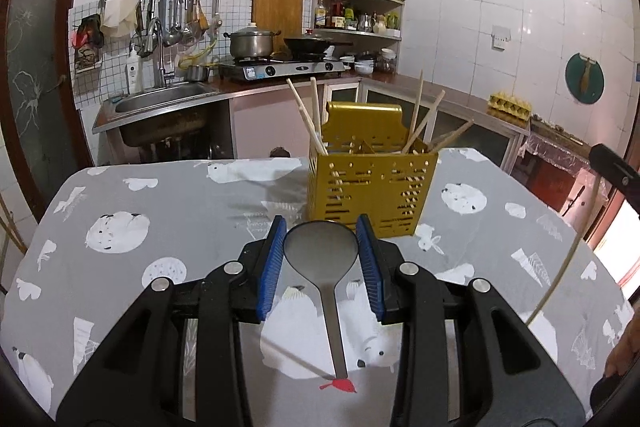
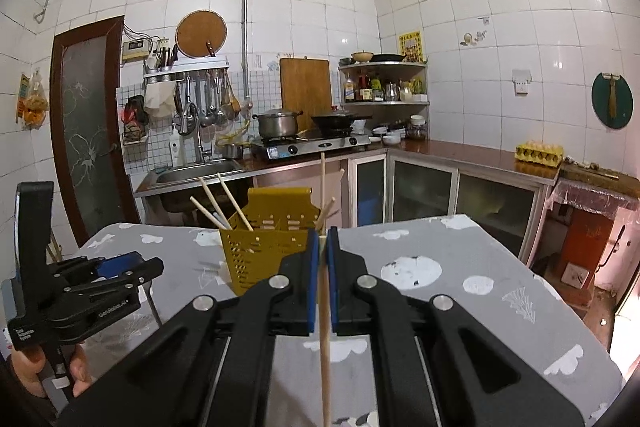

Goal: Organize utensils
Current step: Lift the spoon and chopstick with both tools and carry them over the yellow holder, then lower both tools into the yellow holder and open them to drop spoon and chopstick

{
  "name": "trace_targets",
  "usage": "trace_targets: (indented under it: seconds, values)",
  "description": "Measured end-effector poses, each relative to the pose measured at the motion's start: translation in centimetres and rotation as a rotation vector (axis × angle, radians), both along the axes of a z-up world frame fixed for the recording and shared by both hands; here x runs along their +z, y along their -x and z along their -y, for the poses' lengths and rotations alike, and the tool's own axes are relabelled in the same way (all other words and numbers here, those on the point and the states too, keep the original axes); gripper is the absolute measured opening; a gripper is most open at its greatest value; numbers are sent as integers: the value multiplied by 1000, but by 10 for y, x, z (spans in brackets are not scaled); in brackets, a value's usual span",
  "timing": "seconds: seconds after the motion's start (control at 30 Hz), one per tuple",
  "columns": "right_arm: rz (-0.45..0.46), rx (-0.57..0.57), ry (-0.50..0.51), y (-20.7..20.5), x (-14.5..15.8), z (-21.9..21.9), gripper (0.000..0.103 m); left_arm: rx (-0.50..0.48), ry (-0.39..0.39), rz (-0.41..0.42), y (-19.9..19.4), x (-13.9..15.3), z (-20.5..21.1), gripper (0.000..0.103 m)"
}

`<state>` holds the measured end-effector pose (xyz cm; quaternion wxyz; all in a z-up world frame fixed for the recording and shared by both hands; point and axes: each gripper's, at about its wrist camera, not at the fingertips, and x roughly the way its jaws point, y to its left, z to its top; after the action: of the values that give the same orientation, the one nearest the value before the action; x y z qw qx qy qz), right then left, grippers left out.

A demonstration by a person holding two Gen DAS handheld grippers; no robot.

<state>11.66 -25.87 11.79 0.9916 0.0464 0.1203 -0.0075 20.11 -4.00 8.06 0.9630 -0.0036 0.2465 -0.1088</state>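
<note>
Nearest the lens in the right wrist view, a pale wooden chopstick runs up the centre of the frame, pinched between the blue pads of the right gripper, whose jaws are closed to a sliver around it. Its tip rises past the yellow utensil holder standing on the tabletop at mid-frame.

In the left wrist view a metal spoon lies flat on the tabletop, its bowl between the wide-open jaws of the left gripper, which has hold of nothing; whether the pads touch the bowl's edges I cannot tell. The holder sits just beyond, toward upper centre, with several chopsticks leaning out of it.

Risks, as I judge them: the held chopstick is gripped at one narrow point, so it could pivot or slip. Lowering it in may snag the sticks already leaning there, or nudge the light holder over. The spoon's rounded, smooth bowl may squirt out if squeezed across its width.

The tabletop wears a grey cloth with white printed shapes; the cloth could bunch under a sliding holder. Behind are white tiled walls, a sink, a gas stove with a pot and a corner shelf of bottles.
</note>
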Motion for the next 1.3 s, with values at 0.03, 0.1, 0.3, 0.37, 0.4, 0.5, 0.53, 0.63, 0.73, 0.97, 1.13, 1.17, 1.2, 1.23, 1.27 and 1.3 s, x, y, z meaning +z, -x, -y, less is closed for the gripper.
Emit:
trace_targets:
  seconds: [0.03,0.1,0.3,0.37,0.4,0.5,0.53,0.63,0.73,0.97,1.13,1.17,1.2,1.23,1.27,1.3]
  values:
    - [0,1,4,-4,2,-1,5,0,4,2,-2,2,-1,35]
    - [5,-3,13,-11,5,-3,5,2,4,11,-5,7,-2,35]
    - [21,-1,21,-31,16,-2,5,6,-1,39,-16,27,-3,35]
    - [36,1,18,-37,23,0,5,9,-5,59,-19,35,-3,35]
    - [42,2,16,-40,27,0,5,9,-4,70,-21,42,-3,35]
    - [66,7,10,-51,43,1,5,6,-6,92,-29,57,0,35]
    - [73,10,9,-54,48,1,5,5,-9,101,-32,63,2,35]
    - [102,16,4,-68,67,-1,5,-2,-20,135,-42,82,8,35]
    - [141,17,4,-84,88,-4,5,-8,-34,182,-57,105,18,35]
    - [177,9,-24,-137,113,-2,5,-14,-33,240,-99,129,37,35]
    - [181,-10,-50,-175,105,7,5,-10,-69,250,-130,120,50,35]
    - [184,-16,-47,-182,102,8,5,-10,-72,250,-135,117,51,35]
    - [186,-19,-45,-187,100,8,5,-10,-73,247,-143,112,52,35]
    - [189,-22,-45,-192,97,9,5,-9,-72,244,-147,109,52,35]
    - [188,-25,-49,-198,94,10,5,-9,-69,238,-152,106,51,35]
    - [188,-25,-53,-201,91,11,5,-10,-65,230,-157,100,51,35]
